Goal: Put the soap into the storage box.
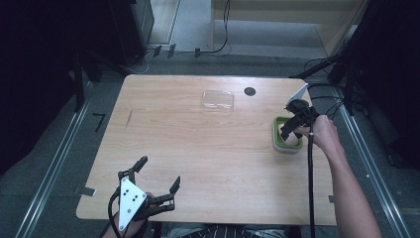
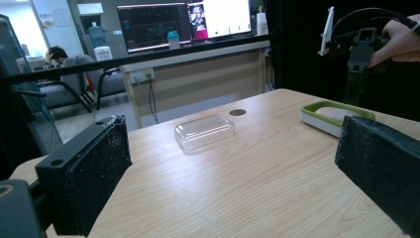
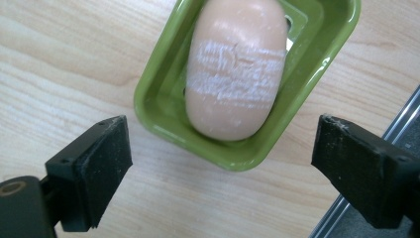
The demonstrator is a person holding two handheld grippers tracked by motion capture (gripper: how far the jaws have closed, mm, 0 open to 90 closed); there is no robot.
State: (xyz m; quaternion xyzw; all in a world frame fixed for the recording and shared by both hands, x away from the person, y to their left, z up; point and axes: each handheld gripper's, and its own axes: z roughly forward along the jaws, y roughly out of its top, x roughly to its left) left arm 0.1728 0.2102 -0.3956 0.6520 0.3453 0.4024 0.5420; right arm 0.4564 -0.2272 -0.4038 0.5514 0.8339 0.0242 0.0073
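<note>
While the right gripper [image 3: 223,173] hangs above the green soap dish [image 3: 163,106], its two black fingers [image 3: 99,168] stand wide apart and hold nothing. Between them, a little beyond the tips, lies the near short end of the dish, and the pink soap bar [image 3: 235,69] rests inside it, with white scratch marks across its middle. In the high view this gripper [image 1: 292,126] is over the dish [image 1: 278,141] near the right edge of the table [image 1: 198,148].

The left gripper [image 1: 158,181] waits at the near edge of the table, its fingers [image 2: 91,173] also wide open and empty. Far ahead of them lies the clear plastic lid [image 2: 204,131], well apart from the dish.

I judge that the step in hand is the reaching for the soap or the dish. The next move calls for lowering the right fingers so that they come on both sides of the chosen thing, and then closing gently, because the soap can slip.
</note>
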